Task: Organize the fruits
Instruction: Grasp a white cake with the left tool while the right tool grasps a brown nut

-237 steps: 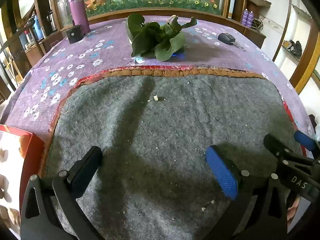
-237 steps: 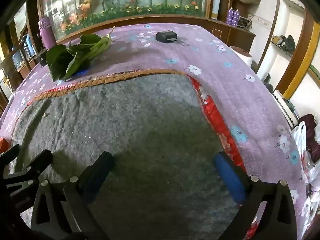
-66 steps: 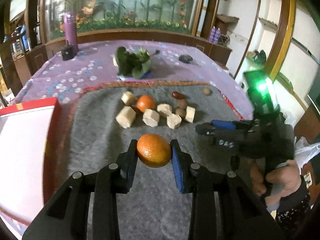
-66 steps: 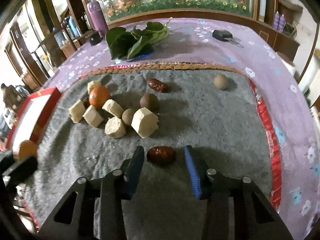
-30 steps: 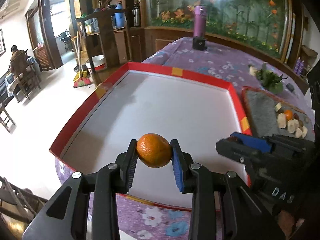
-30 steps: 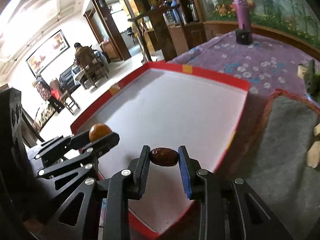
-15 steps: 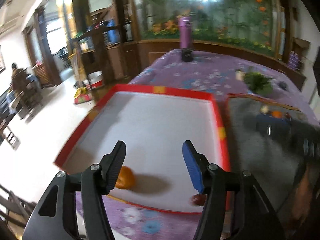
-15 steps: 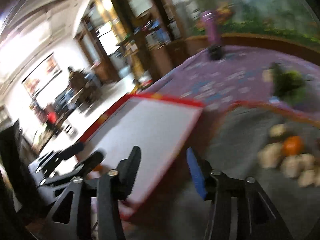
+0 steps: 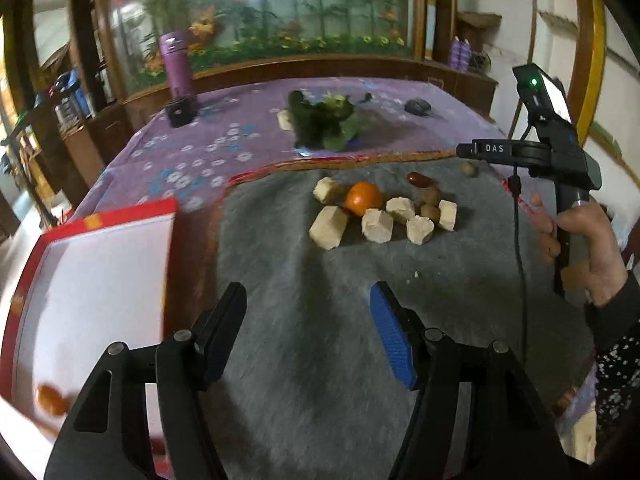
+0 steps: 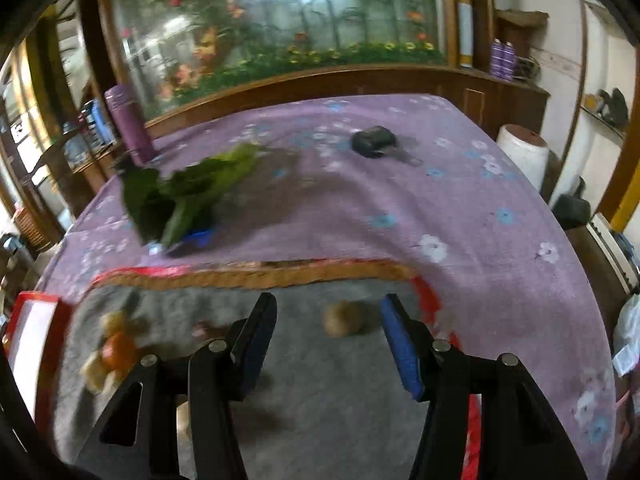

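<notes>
at the far left an orange (image 9: 51, 399) lies inside the red box (image 9: 132, 216), which i think is the place for sorted fruit, and the left gripper (image 9: 308, 338) hangs over the grey mat (image 9: 304, 280) with its fingers wide and holding nothing. in the middle of the mat another orange (image 9: 363, 198) sits touching the pale blocks (image 9: 376, 225), with small brown fruits (image 9: 430, 211) just beside, so these wait to be sorted. at the right, the right gripper (image 10: 328, 338) has its fingers wide on both sides of a round brown fruit (image 10: 342, 318) near the mat's red edge, probably to take it.
</notes>
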{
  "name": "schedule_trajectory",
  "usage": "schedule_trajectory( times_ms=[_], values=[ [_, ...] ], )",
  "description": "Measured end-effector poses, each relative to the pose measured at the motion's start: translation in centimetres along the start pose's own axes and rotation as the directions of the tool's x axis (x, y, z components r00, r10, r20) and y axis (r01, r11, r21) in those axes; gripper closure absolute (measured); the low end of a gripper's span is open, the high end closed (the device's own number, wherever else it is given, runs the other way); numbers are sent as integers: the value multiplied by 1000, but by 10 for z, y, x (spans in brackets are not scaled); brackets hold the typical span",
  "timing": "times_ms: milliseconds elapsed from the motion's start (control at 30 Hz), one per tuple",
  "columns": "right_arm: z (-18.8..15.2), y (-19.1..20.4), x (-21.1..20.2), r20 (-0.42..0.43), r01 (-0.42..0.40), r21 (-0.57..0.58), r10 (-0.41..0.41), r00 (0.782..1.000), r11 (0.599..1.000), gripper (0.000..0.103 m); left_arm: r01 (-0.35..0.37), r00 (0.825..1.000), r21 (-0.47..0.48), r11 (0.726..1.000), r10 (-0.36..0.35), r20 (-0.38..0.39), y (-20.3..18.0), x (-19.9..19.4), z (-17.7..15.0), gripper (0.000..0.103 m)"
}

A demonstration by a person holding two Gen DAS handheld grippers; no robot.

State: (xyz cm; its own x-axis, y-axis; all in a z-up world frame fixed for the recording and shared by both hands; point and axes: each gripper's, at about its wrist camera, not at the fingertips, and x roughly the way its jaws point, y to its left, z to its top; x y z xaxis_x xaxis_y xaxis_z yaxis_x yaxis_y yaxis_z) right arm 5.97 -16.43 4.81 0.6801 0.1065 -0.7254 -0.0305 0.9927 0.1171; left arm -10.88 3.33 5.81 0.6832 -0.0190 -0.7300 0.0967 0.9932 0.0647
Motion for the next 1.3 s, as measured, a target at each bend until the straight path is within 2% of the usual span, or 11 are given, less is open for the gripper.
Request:
schedule_trajectory(
  times_ms=[67,167,300,400,500,567,800,833,1067,1133,1300],
  values=[
    [0,-8,15,-38,6,19,-5,999,1000,49,-30,999,10,1000,30,-22,-1,12,6,40],
    [-2,-13,30,-80,32,-5,-33,996,999,57,-63,997,-1,998,63,-40,5,25,11,40],
    [-9,-3,32,-59,108,-67,-112,992,992,67,-63,996,-1,998,63,-61,5,39,15,40],
    [-8,-5,31,-54,116,-61,-120,991,991,81,-48,995,3,999,48,-83,2,51,21,40],
    [-6,-10,28,-59,98,-35,-100,993,995,81,-8,996,9,1000,9,-86,-2,58,27,40],
    [-5,-10,28,-58,101,-41,-104,993,994,81,-15,995,18,1000,16,-94,-5,65,32,40],
    [-2,-27,23,-85,15,79,-8,996,997,81,15,989,57,998,-6,-145,-11,91,35,65],
    [-2,-29,23,-87,8,92,0,996,996,81,18,989,56,998,-9,-149,-11,93,35,65],
    [-3,-29,23,-82,-1,112,10,997,994,81,17,994,67,998,-9,-109,-15,94,36,72],
    [-3,-30,23,-78,-2,115,11,997,993,81,9,996,76,997,-2,-94,-16,92,36,77],
    [-4,-31,20,-60,-27,128,35,998,991,81,30,997,39,999,-27,-73,-12,84,35,77]
  ],
)
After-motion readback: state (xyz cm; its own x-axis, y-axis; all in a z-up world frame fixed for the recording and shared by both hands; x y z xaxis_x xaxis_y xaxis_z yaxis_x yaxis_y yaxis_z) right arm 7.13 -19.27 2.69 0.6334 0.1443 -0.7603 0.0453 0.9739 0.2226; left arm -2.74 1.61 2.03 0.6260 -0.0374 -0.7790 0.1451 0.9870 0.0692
